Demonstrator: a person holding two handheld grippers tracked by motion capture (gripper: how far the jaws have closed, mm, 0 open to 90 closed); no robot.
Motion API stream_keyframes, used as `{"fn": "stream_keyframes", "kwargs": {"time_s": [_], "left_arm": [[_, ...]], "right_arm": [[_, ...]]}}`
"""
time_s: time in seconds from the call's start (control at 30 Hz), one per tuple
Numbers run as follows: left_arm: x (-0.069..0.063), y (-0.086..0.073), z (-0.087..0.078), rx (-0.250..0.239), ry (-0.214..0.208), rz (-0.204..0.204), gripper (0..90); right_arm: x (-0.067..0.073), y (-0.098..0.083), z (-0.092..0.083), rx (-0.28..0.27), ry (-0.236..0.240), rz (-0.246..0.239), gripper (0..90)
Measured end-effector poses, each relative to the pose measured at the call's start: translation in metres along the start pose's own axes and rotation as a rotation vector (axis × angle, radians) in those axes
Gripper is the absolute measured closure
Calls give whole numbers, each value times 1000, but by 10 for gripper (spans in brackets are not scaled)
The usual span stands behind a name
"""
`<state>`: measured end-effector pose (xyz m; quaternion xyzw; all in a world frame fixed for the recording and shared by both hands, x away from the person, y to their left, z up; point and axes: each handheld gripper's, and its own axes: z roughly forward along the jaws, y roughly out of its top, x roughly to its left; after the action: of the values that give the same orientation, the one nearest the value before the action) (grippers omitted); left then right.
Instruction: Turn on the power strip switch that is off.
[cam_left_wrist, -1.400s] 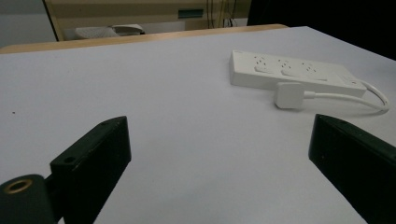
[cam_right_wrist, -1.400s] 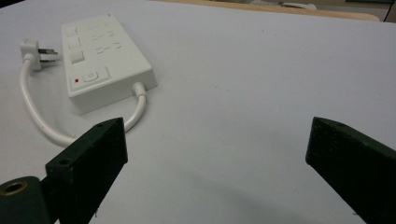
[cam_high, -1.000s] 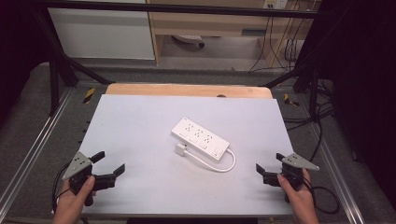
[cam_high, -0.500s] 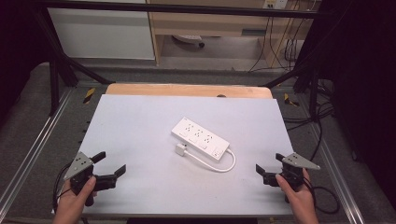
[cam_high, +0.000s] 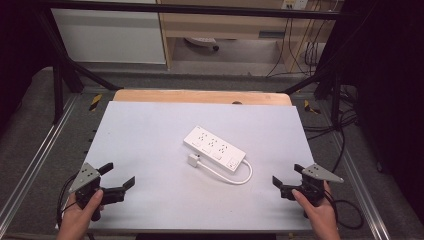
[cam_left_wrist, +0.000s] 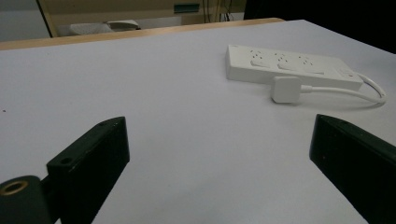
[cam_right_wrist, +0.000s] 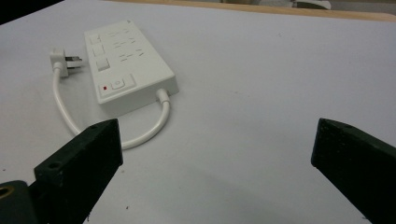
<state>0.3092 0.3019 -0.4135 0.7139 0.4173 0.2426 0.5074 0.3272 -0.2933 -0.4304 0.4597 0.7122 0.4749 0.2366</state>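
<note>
A white power strip (cam_high: 215, 148) lies at an angle in the middle of the white table top (cam_high: 150, 130). Its short white cable (cam_high: 235, 179) loops round to a white plug (cam_high: 193, 160) lying beside it. The strip (cam_left_wrist: 289, 65) and plug (cam_left_wrist: 286, 88) sit ahead and to the right in the left gripper view. In the right gripper view the strip (cam_right_wrist: 126, 60) is ahead on the left, with its plug (cam_right_wrist: 63, 59) behind it. My left gripper (cam_high: 119, 178) rests open at the near left edge. My right gripper (cam_high: 289, 175) rests open at the near right edge. Neither holds anything.
A wooden strip (cam_high: 200, 97) runs along the far edge of the table. Metal rails (cam_high: 35, 160) flank both sides. Black cables (cam_high: 345, 205) trail on the floor at the right. Behind stand a white cabinet (cam_high: 110, 35) and a wooden shelf unit (cam_high: 235, 25).
</note>
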Motion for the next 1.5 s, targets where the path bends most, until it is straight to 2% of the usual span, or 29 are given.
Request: {"fn": "stream_keyframes", "kwargs": {"time_s": [0.27, 0.37, 0.5, 0.63, 0.77, 1.03, 1.5], "left_arm": [[0, 0, 1, 4, -5, 2, 50], [0, -1, 1, 4, 3, 1, 50], [0, -1, 1, 9, -4, 4, 50], [0, -1, 1, 9, -4, 2, 50], [0, -2, 1, 11, -4, -1, 50], [0, -2, 3, 18, -4, 5, 51], [0, -2, 3, 20, -7, 4, 51]], "right_arm": [[6, 4, 0, 0, 26, 1, 26], [7, 7, -2, -16, 35, 5, 26], [11, 14, -5, -32, 37, 48, 31], [12, 20, -4, -34, 37, 34, 29], [13, 24, -1, -12, 35, 19, 28], [14, 37, 8, 3, 56, -6, 24], [15, 51, 16, 0, 82, -13, 21]]}}
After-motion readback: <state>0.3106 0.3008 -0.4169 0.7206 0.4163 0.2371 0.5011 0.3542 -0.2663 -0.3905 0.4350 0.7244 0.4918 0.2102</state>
